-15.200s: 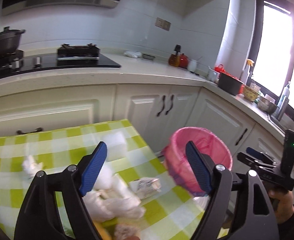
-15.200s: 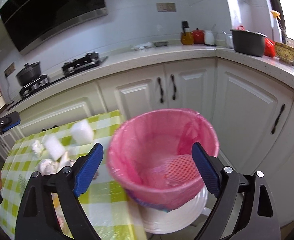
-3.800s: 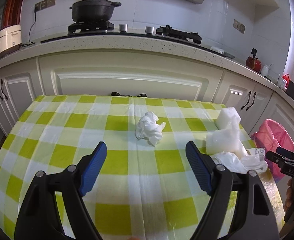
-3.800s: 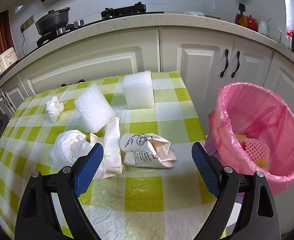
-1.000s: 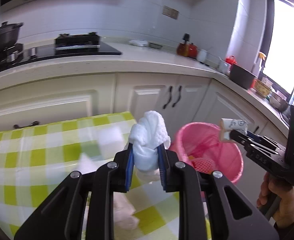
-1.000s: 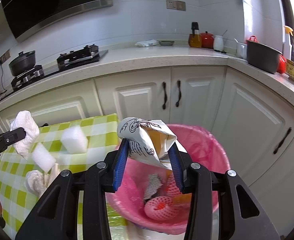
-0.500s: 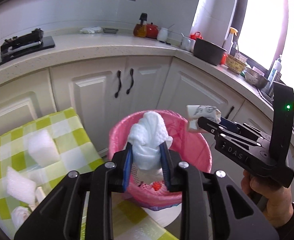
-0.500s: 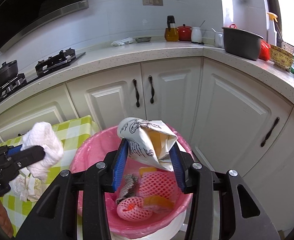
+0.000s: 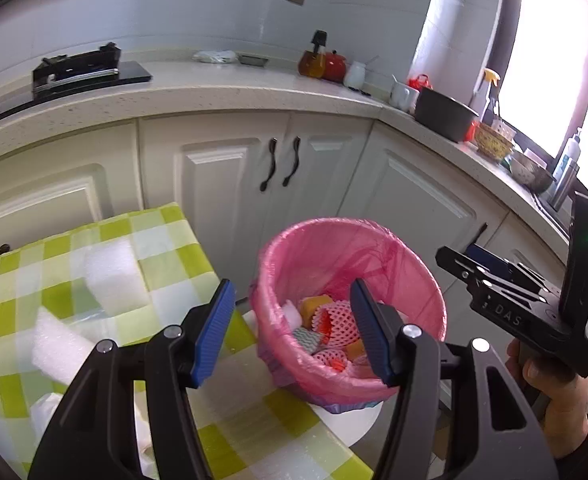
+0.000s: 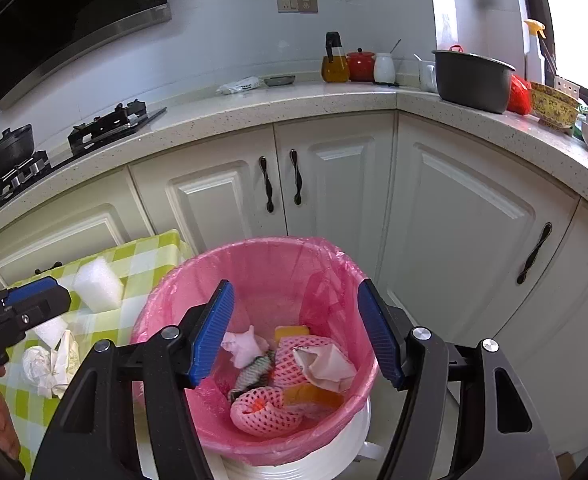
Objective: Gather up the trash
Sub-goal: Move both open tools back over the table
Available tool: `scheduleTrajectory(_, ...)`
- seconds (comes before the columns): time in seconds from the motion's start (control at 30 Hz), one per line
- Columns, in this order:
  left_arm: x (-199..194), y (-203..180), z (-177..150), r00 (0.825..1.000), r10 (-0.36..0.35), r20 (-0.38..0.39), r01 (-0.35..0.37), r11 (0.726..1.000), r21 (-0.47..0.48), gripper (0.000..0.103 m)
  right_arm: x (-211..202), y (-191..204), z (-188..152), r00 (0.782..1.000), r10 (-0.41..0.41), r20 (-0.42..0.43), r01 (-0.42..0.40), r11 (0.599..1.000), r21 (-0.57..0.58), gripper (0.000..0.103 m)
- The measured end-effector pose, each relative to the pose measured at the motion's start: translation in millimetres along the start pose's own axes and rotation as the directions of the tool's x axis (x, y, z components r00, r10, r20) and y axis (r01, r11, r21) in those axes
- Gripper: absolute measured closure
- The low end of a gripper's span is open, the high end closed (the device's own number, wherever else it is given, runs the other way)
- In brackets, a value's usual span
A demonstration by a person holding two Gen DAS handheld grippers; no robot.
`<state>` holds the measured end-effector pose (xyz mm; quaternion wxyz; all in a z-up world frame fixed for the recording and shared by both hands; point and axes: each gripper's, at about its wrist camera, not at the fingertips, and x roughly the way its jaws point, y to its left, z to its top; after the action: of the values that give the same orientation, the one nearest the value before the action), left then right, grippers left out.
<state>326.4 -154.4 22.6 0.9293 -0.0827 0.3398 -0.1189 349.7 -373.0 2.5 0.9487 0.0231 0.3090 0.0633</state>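
**Both claws let go over the bin**

A moment ago each claw carried trash: the left claw (image 9: 291, 330) a wad of white tissue, the right claw (image 10: 296, 330) a crumpled printed paper bag. Now both sets of jaws are opening, with nothing between them. The tissue (image 10: 243, 346) and paper bag (image 10: 326, 364) lie inside the pink-lined bin (image 10: 334, 258), among spongy pink foam fruit nets (image 10: 263, 408). That clears two more pieces, by my reckoning. Left on the green-checked desk (image 9: 161, 268) are two white foam blocks, one square (image 9: 111, 274) and one blurred, plus limp, crinkled white wrapping (image 10: 49, 362).
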Motion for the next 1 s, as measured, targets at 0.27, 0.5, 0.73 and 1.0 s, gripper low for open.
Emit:
scheduleTrajectory(0.27,-54.5,38.5,-17.0,0.990,0.107,0.087,-0.105,0.994,-0.028,0.036,-26.9,29.4,-10.3,0.999,0.032,0.044,-0.031,0.999,-0.022,0.025)
scheduleTrajectory(0.5,-106.3,97.4,-44.2,0.968,0.224,0.114,-0.214,0.972,-0.097,0.032,-48.3,65.4,-24.9,0.993,0.109,0.053,-0.108,0.994,-0.031,0.019)
scheduleTrajectory(0.73,-139.1,151.1,-69.6,0.948,0.302,0.101,-0.282,0.943,-0.176,0.031,-55.0,105.8,-41.4,0.987,0.159,0.030,-0.157,0.986,-0.061,0.018)
scheduleTrajectory(1.0,-157.1,178.5,-92.5,0.939,0.335,0.084,-0.309,0.924,-0.226,0.031,-58.3,153.3,-61.7,0.979,0.204,-0.008,-0.204,0.973,-0.107,0.018)
